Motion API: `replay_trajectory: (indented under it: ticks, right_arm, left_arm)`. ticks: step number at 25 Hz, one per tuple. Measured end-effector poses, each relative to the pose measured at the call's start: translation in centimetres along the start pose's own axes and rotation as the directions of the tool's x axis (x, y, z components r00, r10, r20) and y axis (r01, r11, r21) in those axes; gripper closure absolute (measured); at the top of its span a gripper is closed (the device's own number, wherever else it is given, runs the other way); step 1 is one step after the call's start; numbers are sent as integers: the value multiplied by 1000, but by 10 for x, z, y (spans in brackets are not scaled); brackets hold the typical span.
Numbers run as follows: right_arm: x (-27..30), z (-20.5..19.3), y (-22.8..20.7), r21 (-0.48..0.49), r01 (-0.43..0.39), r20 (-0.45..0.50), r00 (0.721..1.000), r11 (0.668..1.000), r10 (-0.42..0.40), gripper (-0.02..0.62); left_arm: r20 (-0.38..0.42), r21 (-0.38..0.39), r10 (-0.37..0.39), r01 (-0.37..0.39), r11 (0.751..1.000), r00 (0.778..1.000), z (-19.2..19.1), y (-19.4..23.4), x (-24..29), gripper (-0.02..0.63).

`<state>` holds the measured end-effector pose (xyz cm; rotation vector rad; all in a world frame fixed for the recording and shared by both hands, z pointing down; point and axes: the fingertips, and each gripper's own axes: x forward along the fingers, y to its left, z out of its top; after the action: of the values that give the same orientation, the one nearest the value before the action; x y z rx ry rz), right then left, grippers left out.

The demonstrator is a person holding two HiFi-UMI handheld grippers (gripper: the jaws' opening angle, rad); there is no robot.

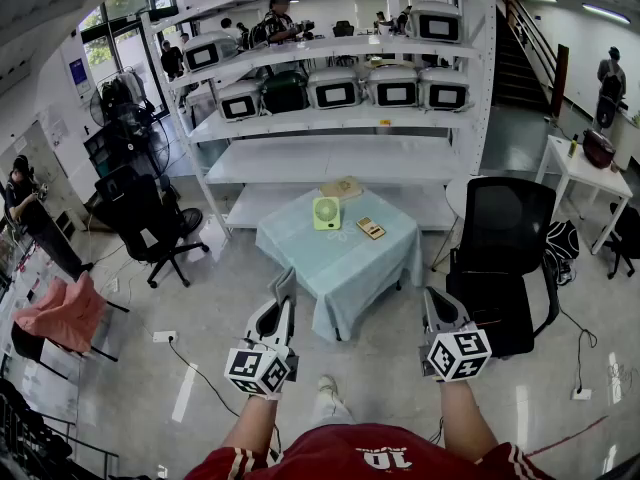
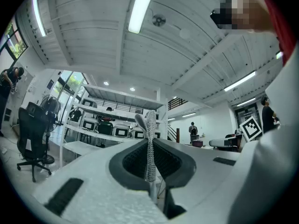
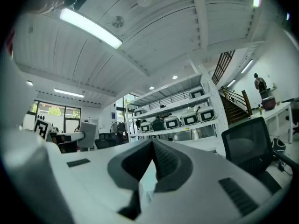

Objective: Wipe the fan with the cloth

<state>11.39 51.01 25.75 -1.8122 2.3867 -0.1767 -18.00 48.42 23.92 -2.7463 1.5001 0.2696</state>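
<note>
1. Head view: I stand back from the worktop (image 1: 345,268), which wears a pale teal cover. The small green fan (image 1: 326,213) stands upright near its far edge, well apart from both my tools. A tan flat piece (image 1: 342,188) lies just behind the fan and a small yellow piece (image 1: 370,228) lies to its right; I cannot tell which of them is the cloth. My left gripper (image 1: 286,286) and right gripper (image 1: 432,300) are held out low over the floor, short of the worktop, and both carry nothing. A black chair (image 1: 500,258) stands right of the worktop, and a white shelf rack (image 1: 340,118) stands behind it.

2. Left gripper view: my fingers (image 2: 150,143) are pressed together, pad against pad, with nothing between them. They point up toward the rack.

3. Right gripper view: my fingers (image 3: 166,160) meet at the tips and are empty. The rack and the chair lie beyond.
</note>
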Motion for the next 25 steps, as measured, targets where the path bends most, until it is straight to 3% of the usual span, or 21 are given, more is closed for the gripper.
replay_trajectory:
  ticks: [10,14,25]
  right_arm:
    - [8,4,-5,-5,-9,-3,1000,1000,9,595]
    - [12,8,0,15,-53,10,999,998,53,594]
    - [64,-2,2,60,-94,-26,995,994,96,592]
  left_arm:
    - [12,-7,-40,40,999,999,5,-7,11,584]
    - [12,-20,-35,35,999,999,4,-4,13,584]
    - [-15,-19,-2,1,1000,1000,-4,39,39,584]
